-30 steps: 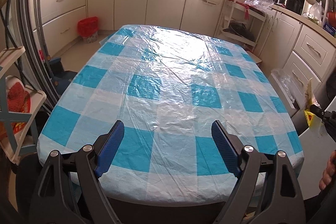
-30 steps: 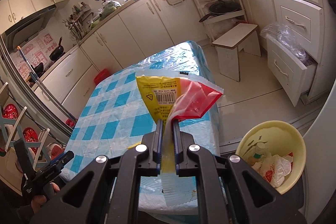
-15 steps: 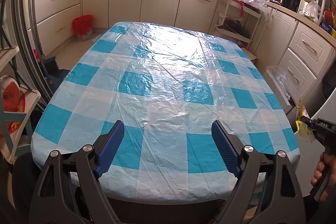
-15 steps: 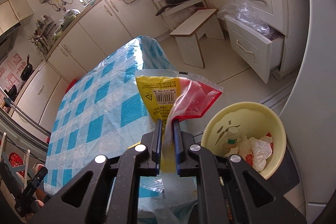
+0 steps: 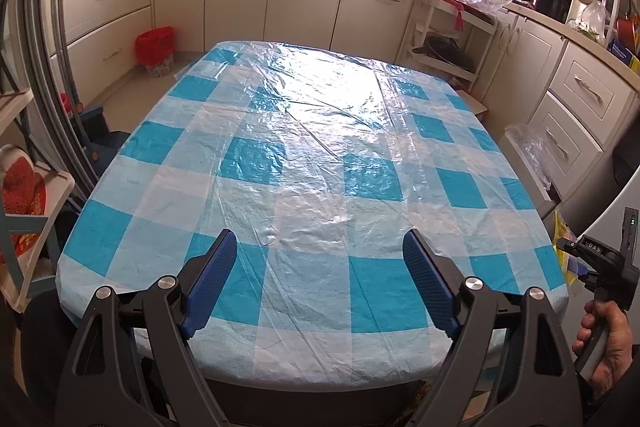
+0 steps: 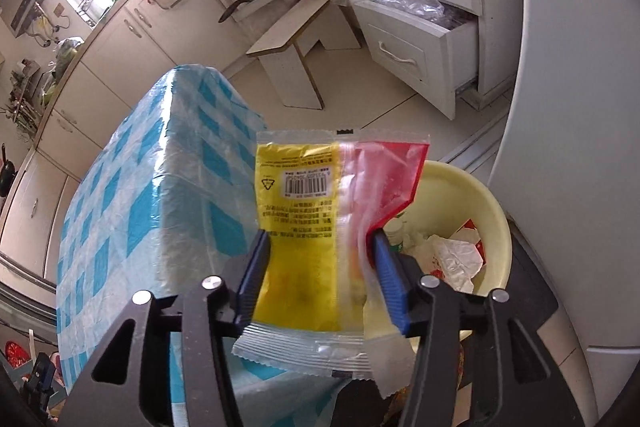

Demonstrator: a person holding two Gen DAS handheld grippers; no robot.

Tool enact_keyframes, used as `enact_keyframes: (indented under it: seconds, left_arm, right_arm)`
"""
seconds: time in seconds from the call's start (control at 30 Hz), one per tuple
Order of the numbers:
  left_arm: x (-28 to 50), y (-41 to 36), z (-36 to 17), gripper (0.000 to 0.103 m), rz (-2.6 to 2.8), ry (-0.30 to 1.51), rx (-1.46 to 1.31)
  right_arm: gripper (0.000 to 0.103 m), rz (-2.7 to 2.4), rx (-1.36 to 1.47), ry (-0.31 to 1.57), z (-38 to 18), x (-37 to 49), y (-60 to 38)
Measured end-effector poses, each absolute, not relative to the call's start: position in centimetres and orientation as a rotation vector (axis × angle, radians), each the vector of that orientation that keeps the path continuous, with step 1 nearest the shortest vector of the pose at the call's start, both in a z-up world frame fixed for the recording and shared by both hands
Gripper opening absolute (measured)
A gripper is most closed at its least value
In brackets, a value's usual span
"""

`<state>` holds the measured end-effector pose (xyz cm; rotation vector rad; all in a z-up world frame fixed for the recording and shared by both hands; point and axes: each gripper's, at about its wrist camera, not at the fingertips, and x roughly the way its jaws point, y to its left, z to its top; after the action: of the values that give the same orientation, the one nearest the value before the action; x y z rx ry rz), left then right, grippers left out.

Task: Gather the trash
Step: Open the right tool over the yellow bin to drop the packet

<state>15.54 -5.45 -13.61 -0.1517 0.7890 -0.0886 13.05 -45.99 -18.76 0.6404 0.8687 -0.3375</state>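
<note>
The right gripper [image 6: 320,267], which half a second earlier pinched the wrapper flat between nearly closed jaws, was opening. Its blue pads now stood apart on either side of the wrapper [image 6: 316,227], a yellow and red packet with a barcode, and no longer pressed on it. The wrapper was slightly blurred and hung loose between the jaws, so it was probably just beginning to drop.

Over the same second the view had swung from the table edge toward the bin [image 6: 496,211], a pale yellow tub on the floor just beside the table [image 5: 320,187]. The bin now sat close under the gripper's right side, already holding crumpled paper and a small bottle. The wrapper sat a little left of the bin's centre, so whether it would land inside could not be told.

The left gripper [image 5: 320,279] hung wide and empty over the near table edge, unmoved. No other trash showed on the checked cloth, so this looked like the last of it.
</note>
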Motion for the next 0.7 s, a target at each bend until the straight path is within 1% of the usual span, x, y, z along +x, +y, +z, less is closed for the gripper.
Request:
enact_keyframes:
  seconds: [0.07, 0.1, 0.17, 0.23, 0.53, 0.7]
  left_arm:
    - [15.6, -5.7, -13.6, 0.081, -0.093, 0.791, -0.146]
    - [15.6, -5.9, -13.6, 0.081, -0.096, 0.793, -0.142]
    - [15.6, -6.2, -13.7, 0.081, -0.100, 0.796, -0.136]
    - [15.5, -6.4, -13.7, 0.081, -0.105, 0.799, -0.132]
    - [15.4, -6.8, -13.8, 0.081, -0.109, 0.806, -0.121]
    - [15.4, -7.2, -13.8, 0.081, -0.110, 0.812, -0.110]
  right_arm:
    - [0.061, -0.359, 0.642, 0.872, -18.8, 12.9, -46.2]
    - [0.067, -0.364, 0.652, 0.876, -18.9, 12.9, -46.3]
    - [0.072, -0.367, 0.672, 0.896, -19.2, 12.9, -46.5]
    - [0.083, -0.381, 0.682, 0.933, -19.9, 13.1, -46.6]
    - [0.084, -0.393, 0.757, 0.928, -20.8, 12.6, -47.5]
    - [0.084, -0.362, 0.796, 0.865, -19.7, 12.5, -47.5]
